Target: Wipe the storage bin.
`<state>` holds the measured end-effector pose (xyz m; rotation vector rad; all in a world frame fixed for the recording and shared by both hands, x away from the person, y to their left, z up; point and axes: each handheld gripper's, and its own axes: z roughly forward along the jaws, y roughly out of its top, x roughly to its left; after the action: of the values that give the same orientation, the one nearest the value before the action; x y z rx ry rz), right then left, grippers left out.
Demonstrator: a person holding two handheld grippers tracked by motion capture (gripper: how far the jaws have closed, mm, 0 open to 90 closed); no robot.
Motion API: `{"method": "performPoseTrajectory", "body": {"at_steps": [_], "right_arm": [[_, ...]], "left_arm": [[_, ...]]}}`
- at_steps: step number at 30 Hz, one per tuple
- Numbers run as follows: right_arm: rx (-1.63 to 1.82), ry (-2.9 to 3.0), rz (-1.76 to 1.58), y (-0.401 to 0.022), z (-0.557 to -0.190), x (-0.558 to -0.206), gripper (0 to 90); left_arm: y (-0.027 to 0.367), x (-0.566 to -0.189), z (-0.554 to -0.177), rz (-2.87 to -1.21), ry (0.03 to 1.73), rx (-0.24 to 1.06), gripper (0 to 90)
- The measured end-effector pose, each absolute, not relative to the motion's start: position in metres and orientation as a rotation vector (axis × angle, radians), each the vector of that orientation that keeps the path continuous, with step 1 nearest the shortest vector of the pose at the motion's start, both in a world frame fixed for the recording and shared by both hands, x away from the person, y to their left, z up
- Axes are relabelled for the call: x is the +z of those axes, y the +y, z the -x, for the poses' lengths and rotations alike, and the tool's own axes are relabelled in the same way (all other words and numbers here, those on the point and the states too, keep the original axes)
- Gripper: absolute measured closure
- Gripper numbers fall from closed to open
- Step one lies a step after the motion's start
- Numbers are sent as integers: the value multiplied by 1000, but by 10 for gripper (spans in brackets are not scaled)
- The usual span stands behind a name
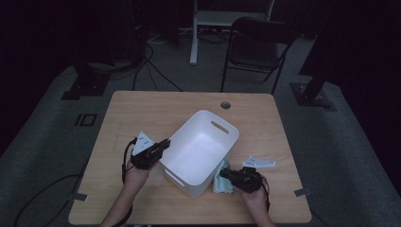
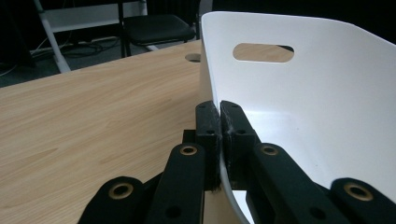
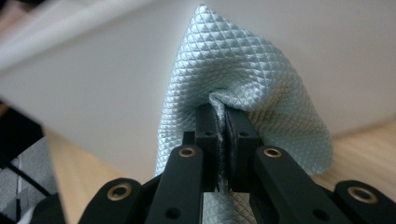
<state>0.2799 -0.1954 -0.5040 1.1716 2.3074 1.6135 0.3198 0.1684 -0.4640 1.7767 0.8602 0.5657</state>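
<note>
Across the wooden counter (image 1: pixel 142 109), largest item first: a white plastic bin (image 1: pixel 201 144) with slot handles sits near the middle, angled to the counter edges, its inside bare. No contents seen.

Next, a pale blue quilted cloth (image 1: pixel 222 182) lies against the bin's outer wall on the person's right, down at counter level.

Left claw (image 1: pixel 163 144): jaws fully closed on the bin's rim, one pad inside the wall and one outside, as the left gripper view confirms (image 2: pixel 219 123).

Right claw (image 1: pixel 226 174): jaws fully closed, pinching a fold of the cloth (image 3: pixel 233 84), the fabric bunched between the pads and pressed close to the bin wall.

Assessment: the work appears to be wiping the bin's outside, or lifting the cloth into it, with the left claw steadying.

Risks: the rim grip is narrow, so a sideways push from the cloth could pivot or slide the light bin. The pinch holds only a small fold; dragging it against the wall could pull it free.
</note>
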Motion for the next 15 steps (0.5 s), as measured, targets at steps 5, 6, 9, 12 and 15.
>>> {"method": "performPoseTrajectory", "body": {"at_steps": [5,6,9,12,15], "right_arm": [[1683,2294,-1054,-187,-264,-483,853],[1676,2294,-1039,-185,-262,-481,853],[1657,2288,-1025,-182,-261,-482,854],[1629,2298,-1035,-181,-262,-488,854],[1621,2313,-1055,-182,-263,-494,854]], "left_arm": [[168,-464,-320,-1778,861,572,876],[168,-464,-320,-1777,861,570,876],[168,-464,-320,-1779,857,560,878],[168,-464,-320,-1779,856,558,878],[169,-464,-320,-1777,857,556,877]]}}
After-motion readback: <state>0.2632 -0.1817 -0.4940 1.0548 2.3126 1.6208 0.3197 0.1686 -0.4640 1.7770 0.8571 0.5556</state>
